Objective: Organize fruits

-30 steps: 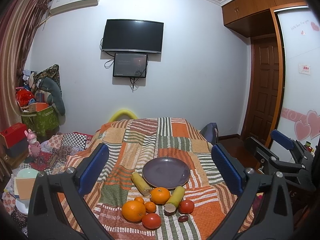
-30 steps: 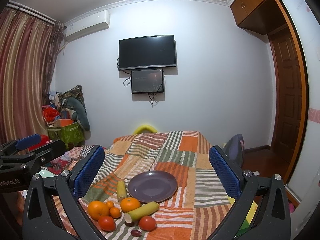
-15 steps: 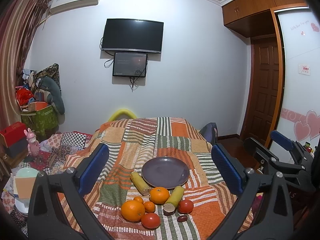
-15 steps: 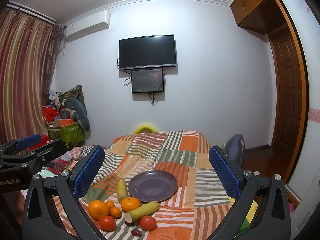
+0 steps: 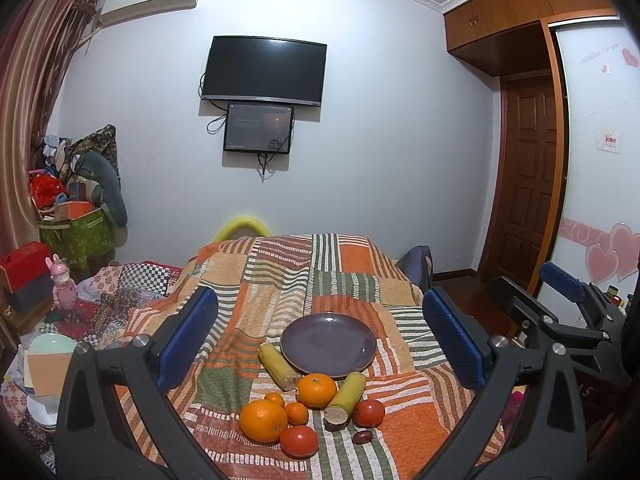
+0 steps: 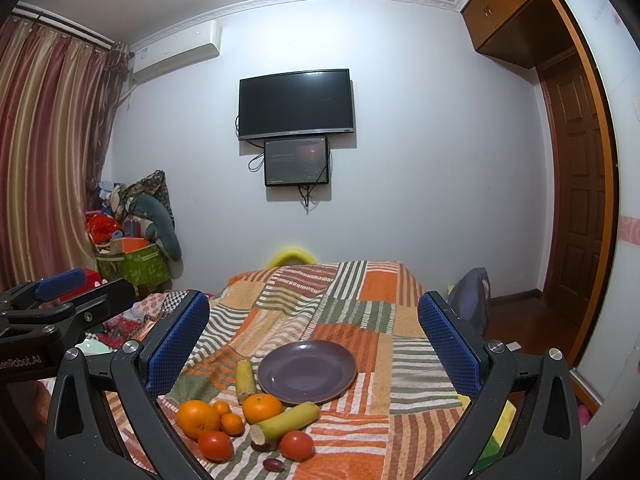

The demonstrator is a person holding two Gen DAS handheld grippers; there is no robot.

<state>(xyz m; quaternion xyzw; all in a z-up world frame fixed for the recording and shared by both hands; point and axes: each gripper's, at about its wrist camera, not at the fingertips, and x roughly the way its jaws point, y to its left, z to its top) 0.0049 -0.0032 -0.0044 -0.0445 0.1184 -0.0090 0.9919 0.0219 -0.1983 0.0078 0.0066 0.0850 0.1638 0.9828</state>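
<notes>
On the patchwork bedspread (image 5: 344, 264), fruit (image 5: 316, 390) fronts a plate (image 5: 328, 344); both fingers (image 5: 188, 336) wide apart, empty.

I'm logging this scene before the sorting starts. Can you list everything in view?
plate: 1, purple, bare, mid-blanket
oranges: 4, two big, two small, near plate
tomatoes: 2, red, front
yellow stalk pieces: 2, beside plate
dark small fruits: 2, front
blanket: 1, striped patchwork
TV: 1, black, wall
small screen: 1, under TV
left gripper: fingers open
right gripper: fingers open
</notes>
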